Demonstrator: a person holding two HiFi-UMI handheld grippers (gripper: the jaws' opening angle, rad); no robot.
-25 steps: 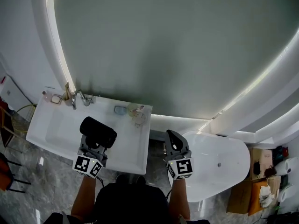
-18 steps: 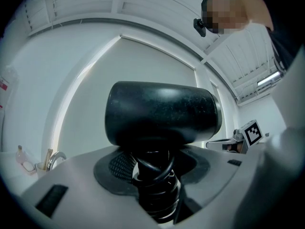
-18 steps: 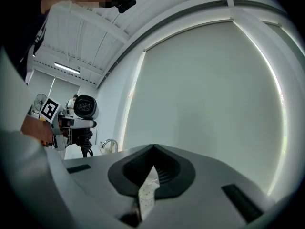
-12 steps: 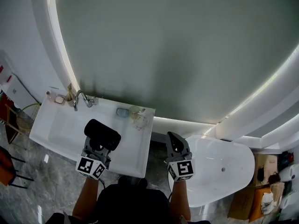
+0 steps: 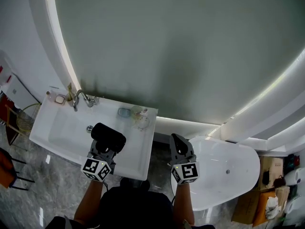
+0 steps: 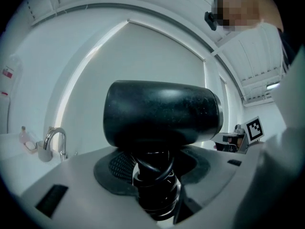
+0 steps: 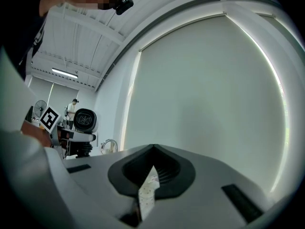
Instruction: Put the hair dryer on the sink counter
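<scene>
The dryer (image 6: pixel 162 113) is pinched at its handle by the left gripper (image 5: pixel 106 148), over the bench (image 5: pixel 137 149); the right gripper (image 7: pixel 151 175) is pressed together. It is judged stiff and top-heavy (smooth plastic, perhaps slippery): the handle is best gripped.

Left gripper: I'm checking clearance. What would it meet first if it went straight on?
Probably the arched wall panel: the left gripper, shut on the hair dryer, points level above the sink.

Black hair dryer (image 5: pixel 108 137) held over a white sink counter (image 5: pixel 138 152).
Its short barrel lies level, and its handle points down with the cord wound round it, clamped in the left gripper (image 5: pixel 103 149). It hangs over the counter's front right part.
</scene>
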